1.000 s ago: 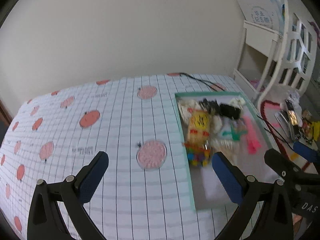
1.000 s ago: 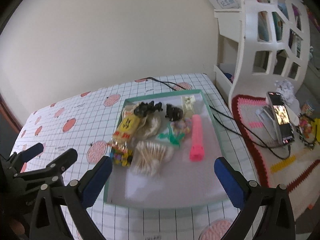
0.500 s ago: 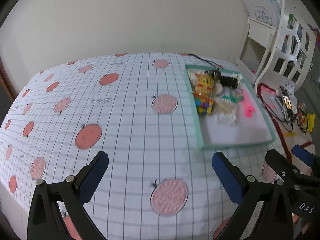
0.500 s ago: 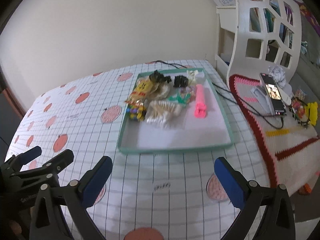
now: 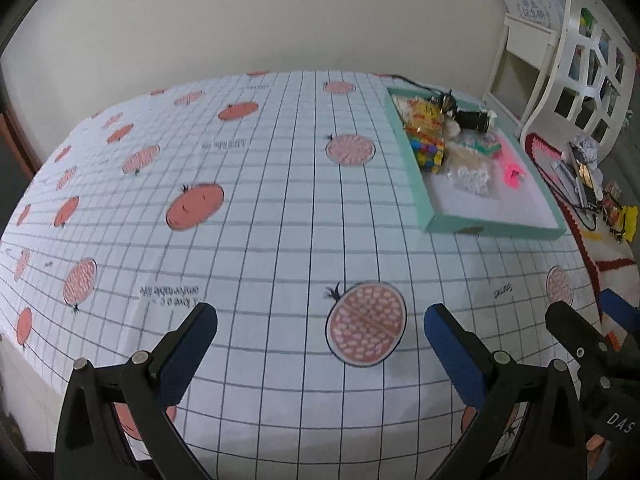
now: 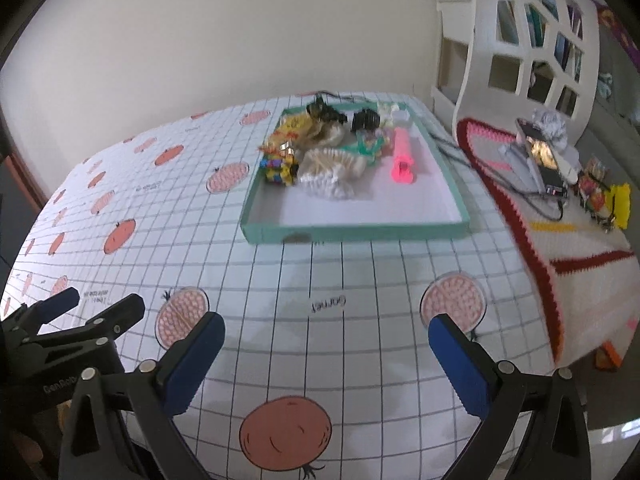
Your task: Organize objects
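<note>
Fingers (image 5: 452,344) apart, both grippers empty

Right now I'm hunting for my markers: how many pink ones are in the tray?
1. The pink marker lies along the right side of the green tray, beside the pile; others could be hidden under it.

A bed covered by a white grid-patterned sheet printed with pink pomegranates (image 5: 280,208) carries a shallow teal-rimmed rectangular tray (image 6: 360,233) at its far right. A black cable (image 6: 444,142) trails off the sheet's far right edge, just beside the tray.
</note>
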`<state>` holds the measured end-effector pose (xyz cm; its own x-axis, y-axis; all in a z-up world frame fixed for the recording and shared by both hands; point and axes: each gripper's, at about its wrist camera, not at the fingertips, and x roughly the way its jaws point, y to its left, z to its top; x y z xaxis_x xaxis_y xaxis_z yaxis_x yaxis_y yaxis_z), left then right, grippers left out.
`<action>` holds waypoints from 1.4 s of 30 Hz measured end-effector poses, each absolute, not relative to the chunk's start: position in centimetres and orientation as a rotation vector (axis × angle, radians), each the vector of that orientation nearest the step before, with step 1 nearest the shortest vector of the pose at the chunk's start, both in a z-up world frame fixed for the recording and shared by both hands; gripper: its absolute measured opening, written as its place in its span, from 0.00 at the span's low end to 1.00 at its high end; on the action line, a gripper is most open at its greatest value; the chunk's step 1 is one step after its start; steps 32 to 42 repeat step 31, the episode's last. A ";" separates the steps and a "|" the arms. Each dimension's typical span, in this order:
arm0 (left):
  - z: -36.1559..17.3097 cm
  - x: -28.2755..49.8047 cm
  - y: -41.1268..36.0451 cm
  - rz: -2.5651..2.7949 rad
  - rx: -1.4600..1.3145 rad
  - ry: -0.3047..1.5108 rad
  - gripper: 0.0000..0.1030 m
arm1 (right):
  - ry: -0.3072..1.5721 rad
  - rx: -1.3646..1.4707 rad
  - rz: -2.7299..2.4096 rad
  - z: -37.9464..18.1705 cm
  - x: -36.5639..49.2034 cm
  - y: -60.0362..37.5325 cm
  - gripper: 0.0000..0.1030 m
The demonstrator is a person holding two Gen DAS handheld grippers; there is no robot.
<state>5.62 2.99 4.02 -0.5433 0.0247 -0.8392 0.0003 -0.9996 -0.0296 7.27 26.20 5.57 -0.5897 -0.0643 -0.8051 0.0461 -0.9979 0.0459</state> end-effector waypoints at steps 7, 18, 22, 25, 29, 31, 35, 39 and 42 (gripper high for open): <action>2.7 5.8 3.3 2.734 -1.492 -0.012 1.00 | -0.028 1.444 -2.725 3.9 7.0 26.4 1.00; 1.5 5.6 3.3 2.718 -1.524 -0.011 1.00 | -0.024 1.465 -2.717 2.9 6.7 26.5 1.00; 1.3 5.6 3.6 2.726 -1.519 0.005 1.00 | -0.020 1.467 -2.710 2.8 6.6 26.3 1.00; 1.3 5.7 3.9 2.738 -1.514 0.028 1.00 | -0.021 1.464 -2.706 2.8 6.6 26.3 1.00; 1.3 5.8 3.7 2.755 -1.511 0.031 1.00 | -0.021 1.469 -2.704 2.7 6.5 26.2 1.00; 1.4 5.7 3.5 2.765 -1.512 0.025 1.00 | -0.020 1.467 -2.703 2.7 6.5 26.2 1.00; 1.4 5.7 3.5 2.765 -1.512 0.025 1.00 | -0.020 1.467 -2.703 2.7 6.5 26.2 1.00; 1.4 5.7 3.5 2.765 -1.512 0.025 1.00 | -0.020 1.467 -2.703 2.7 6.5 26.2 1.00; 1.4 5.7 3.5 2.765 -1.512 0.025 1.00 | -0.020 1.467 -2.703 2.7 6.5 26.2 1.00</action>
